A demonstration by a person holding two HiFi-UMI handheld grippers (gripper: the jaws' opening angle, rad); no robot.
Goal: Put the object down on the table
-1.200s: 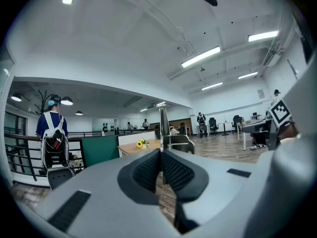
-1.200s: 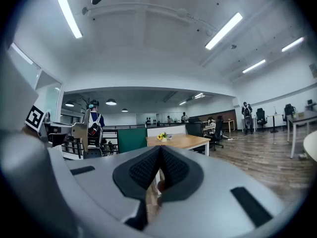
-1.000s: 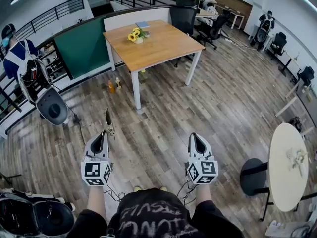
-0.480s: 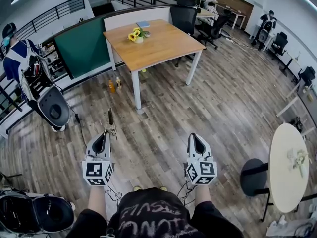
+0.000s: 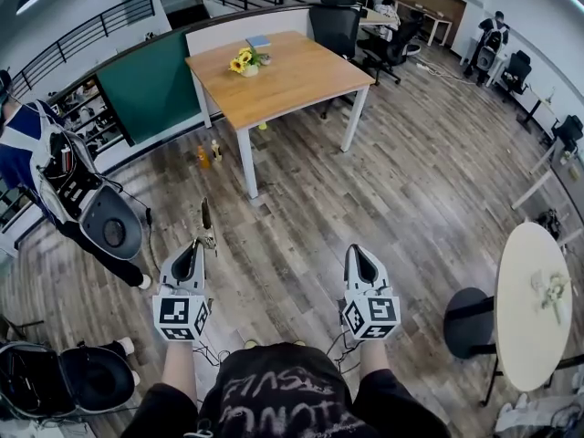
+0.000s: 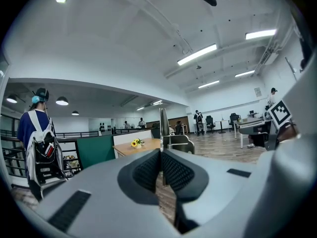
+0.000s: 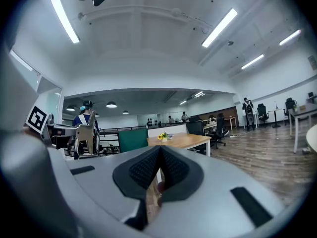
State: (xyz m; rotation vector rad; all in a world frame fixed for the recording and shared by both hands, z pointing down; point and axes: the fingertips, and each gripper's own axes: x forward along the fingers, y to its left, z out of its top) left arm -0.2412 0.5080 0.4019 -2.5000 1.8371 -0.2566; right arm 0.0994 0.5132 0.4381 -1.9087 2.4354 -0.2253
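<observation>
1. Plainly, nothing is set down yet. The left claw (image 5: 194,245) is clamped on a slim blade-like object (image 5: 204,219), which sticks out forward from the closed jaws above the wooden floor (image 5: 301,208).
2. The right claw (image 5: 358,250) has its jaws together with nothing between them.
3. The wooden counter (image 5: 301,80) stands ahead, well apart from both claws. By my judgement the whole approach and the placing itself are left to do.
4. A sunflower pot (image 5: 243,61) and a blue book (image 5: 260,42) sit along the counter's far edge, toward its left corner. The near edge and the right half are bare and look like the easiest landing spot.
5. The floor between is open. Bottles (image 5: 208,156) stand near the counter's near left leg, a person (image 5: 55,185) is off to the left, and a round white table (image 5: 529,290) is far to the right. A straight walk should clear them all.
</observation>
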